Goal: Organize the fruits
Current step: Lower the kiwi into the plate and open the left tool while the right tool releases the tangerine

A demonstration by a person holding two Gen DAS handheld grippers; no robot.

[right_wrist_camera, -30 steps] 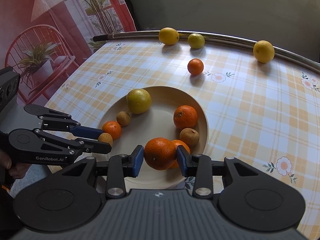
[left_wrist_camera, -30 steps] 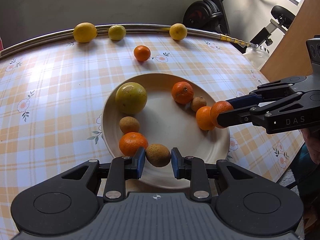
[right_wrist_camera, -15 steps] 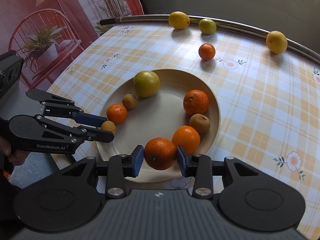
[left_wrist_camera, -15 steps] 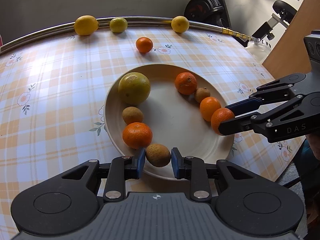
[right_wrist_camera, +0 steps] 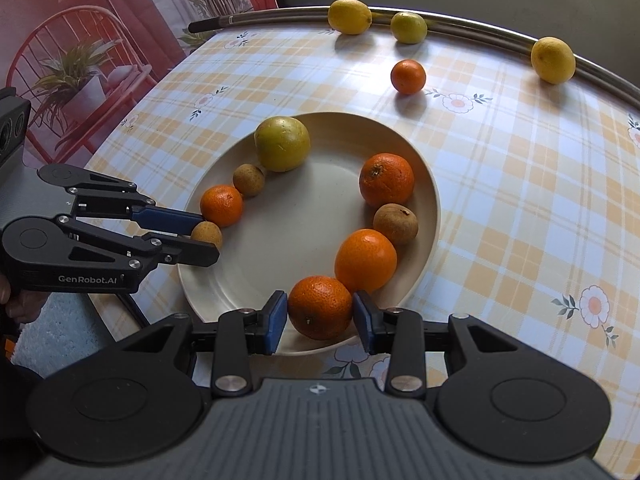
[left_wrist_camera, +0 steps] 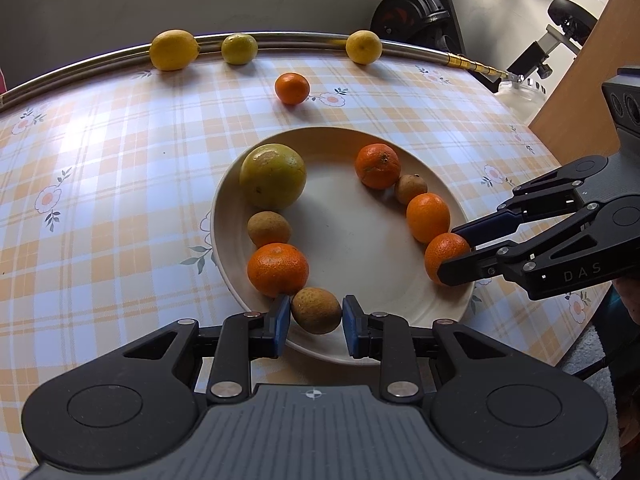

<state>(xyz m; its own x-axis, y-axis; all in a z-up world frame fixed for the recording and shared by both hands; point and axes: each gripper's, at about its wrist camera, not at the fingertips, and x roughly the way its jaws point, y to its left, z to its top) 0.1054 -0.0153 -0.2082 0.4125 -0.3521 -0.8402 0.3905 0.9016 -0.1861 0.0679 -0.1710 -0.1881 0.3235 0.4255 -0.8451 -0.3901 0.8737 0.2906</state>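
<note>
The left gripper (left_wrist_camera: 313, 322) has its jaws set narrowly about a small brown fruit (left_wrist_camera: 316, 310), which lies on the plate (left_wrist_camera: 352, 240) at the rim nearest the near edge of the tabletop (left_wrist_camera: 120, 168); a thin gap shows on each side, so I judge the pads are just letting go rather than pinching. The right gripper (right_wrist_camera: 320, 320) likewise brackets an orange (right_wrist_camera: 320, 313) on the plate's near rim, jaws narrow, with slivers of gap that make a firm hold doubtful. Both fruits lie straight ahead between the blue pads, so any pull-back should run directly rearward along the fingers, with no sideways sweep. Outward from the brown fruit, an orange mandarin (left_wrist_camera: 278, 269) touches it on the left, then another brown fruit (left_wrist_camera: 269, 229) and a large yellow-green citrus (left_wrist_camera: 273, 176) follow the rim. Beyond the right gripper's orange sit a smooth orange (right_wrist_camera: 366, 261), a brown fruit (right_wrist_camera: 396, 224) and a bigger orange (right_wrist_camera: 386, 180). Still loose towards the far edge are one small mandarin (left_wrist_camera: 292, 88) and three lemons (left_wrist_camera: 174, 49) against the metal rail (left_wrist_camera: 300, 38); the mandarin looks about equally reachable by either gripper.
</note>
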